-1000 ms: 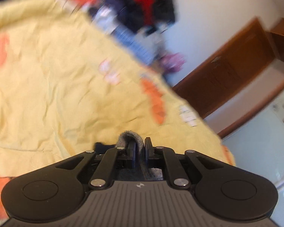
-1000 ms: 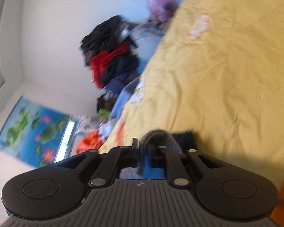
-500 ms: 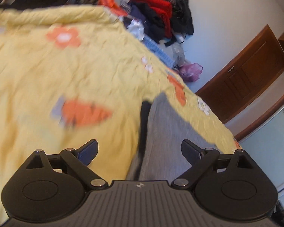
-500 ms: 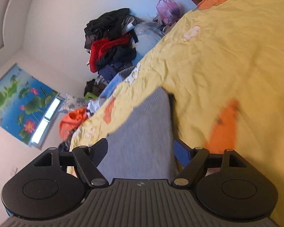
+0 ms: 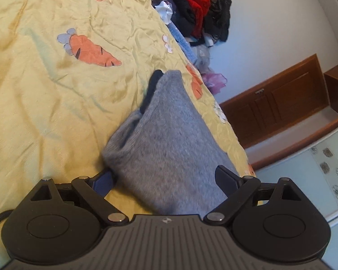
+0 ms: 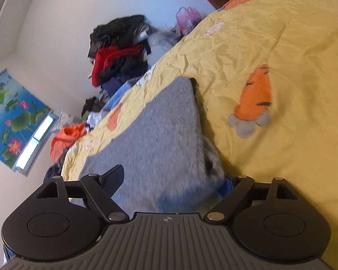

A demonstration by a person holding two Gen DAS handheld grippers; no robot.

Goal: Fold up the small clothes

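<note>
The grey knitted garment (image 5: pixel 169 139) lies on the yellow bedspread (image 5: pixel 45 112) of the bed, folded into a compact wedge, with a dark layer showing along one edge. The heap of unsorted clothes (image 5: pixel 198 6) sits beyond the garment's far tip, against the wall, well apart from it.

Handling, as a judgement: the knit is soft, light and limp. It will sag and unfold if lifted by a single layer, and its fuzzy surface should grip well against the pads, not slip. The thick folded edge nearest each gripper is the sound place to take hold (all layers pinched together). The thin far tip would let the fold slide open.

Left gripper (image 5: pixel 166 180): fingers (image 5: pixel 225 176) spread wide, having just opened and then eased slightly inward. The garment's near end lies between them. One finger sits just beside its rounded folded edge. No pad presses on the cloth, so nothing is held.

Right gripper (image 6: pixel 173 180): fingers (image 6: pixel 113 177) stand apart and have just been closing a little. The garment's near end lies between them, partly blurred. One finger rests over the grey surface; the other is largely hidden behind the cloth. No pinch is evident; nothing is held.
</note>
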